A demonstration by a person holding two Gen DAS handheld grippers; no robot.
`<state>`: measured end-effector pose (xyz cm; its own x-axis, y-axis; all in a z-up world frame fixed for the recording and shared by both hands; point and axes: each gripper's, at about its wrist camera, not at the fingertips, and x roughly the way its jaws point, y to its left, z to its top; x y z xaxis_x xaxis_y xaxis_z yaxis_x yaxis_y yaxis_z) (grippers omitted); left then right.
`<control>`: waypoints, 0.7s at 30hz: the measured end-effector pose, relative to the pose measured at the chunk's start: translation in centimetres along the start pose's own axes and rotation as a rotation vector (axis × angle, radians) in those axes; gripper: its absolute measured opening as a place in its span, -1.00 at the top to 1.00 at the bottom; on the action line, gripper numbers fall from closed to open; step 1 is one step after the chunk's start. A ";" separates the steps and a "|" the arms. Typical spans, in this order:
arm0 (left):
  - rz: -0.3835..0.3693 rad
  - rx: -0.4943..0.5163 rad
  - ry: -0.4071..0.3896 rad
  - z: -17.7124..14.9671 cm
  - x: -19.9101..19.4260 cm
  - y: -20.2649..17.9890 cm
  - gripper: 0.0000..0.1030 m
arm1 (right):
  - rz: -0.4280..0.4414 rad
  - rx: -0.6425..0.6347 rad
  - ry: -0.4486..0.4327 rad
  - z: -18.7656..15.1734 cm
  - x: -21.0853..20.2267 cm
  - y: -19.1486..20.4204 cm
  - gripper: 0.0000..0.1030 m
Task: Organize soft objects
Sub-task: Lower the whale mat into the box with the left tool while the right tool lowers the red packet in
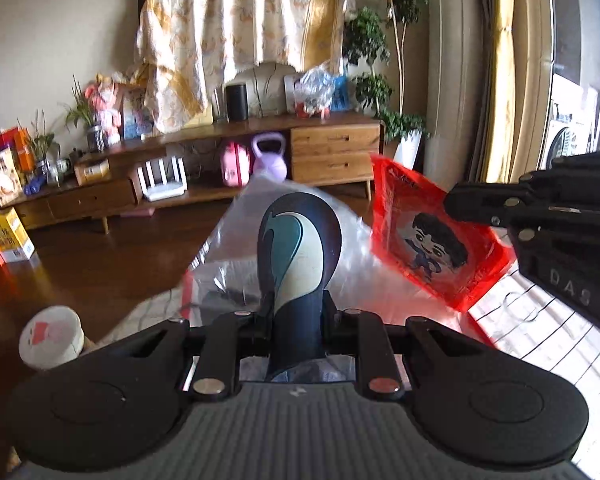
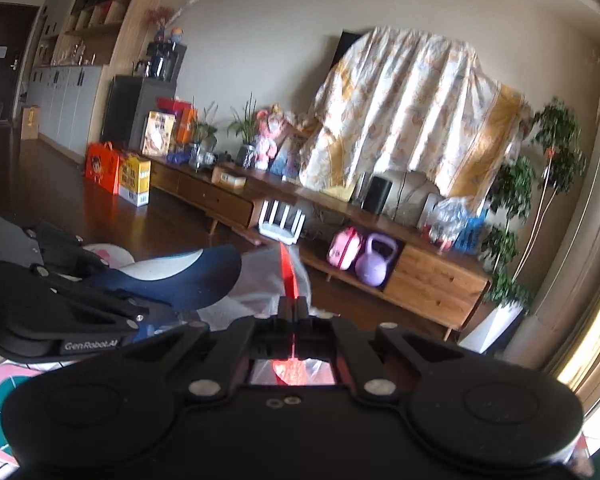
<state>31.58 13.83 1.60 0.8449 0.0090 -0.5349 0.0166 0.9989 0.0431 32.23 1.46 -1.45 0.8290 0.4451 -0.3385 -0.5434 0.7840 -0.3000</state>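
My left tongs (image 1: 296,312) are closed most of the way on a slipper (image 1: 300,256): smooth and rounded, dark navy with teal and cream curved panels, its toe pointing up and away from me. In the right wrist view the slipper (image 2: 180,276) lies level, held at the left edge of the picture by the left tongs (image 2: 112,300). My right tongs (image 2: 295,308) are fully closed, pinching the thin red edge of a bag (image 2: 288,276). The bag (image 1: 432,232) is glossy plastic film, part clear and part red, with a printed cartoon figure on the red panel; the right tongs (image 1: 456,204) grip its upper right rim. The clear, crinkled film spreads behind the slipper and to both sides of it. Both things are held in the air above a wooden floor (image 1: 100,264). Below right is a white surface with thin dark grid lines (image 1: 540,328).
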 end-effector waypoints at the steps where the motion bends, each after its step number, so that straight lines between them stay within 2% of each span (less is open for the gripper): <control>1: -0.001 -0.005 0.013 -0.3 0.8 0.0 0.61 | 0.004 0.008 0.012 -0.6 0.6 0.0 1.00; 9: -0.027 -0.020 0.084 -2.7 4.4 0.5 0.61 | 0.069 0.088 0.077 -4.0 2.8 0.6 1.00; 21: -0.074 -0.037 0.200 -4.7 7.4 0.6 0.60 | 0.136 0.146 0.162 -5.9 3.8 1.7 1.00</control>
<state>35.32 14.70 -6.35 0.7193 -0.0597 -0.6921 0.0523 0.9981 -0.0317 33.70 1.92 -8.50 0.7112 0.4851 -0.5088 -0.6142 0.7809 -0.1140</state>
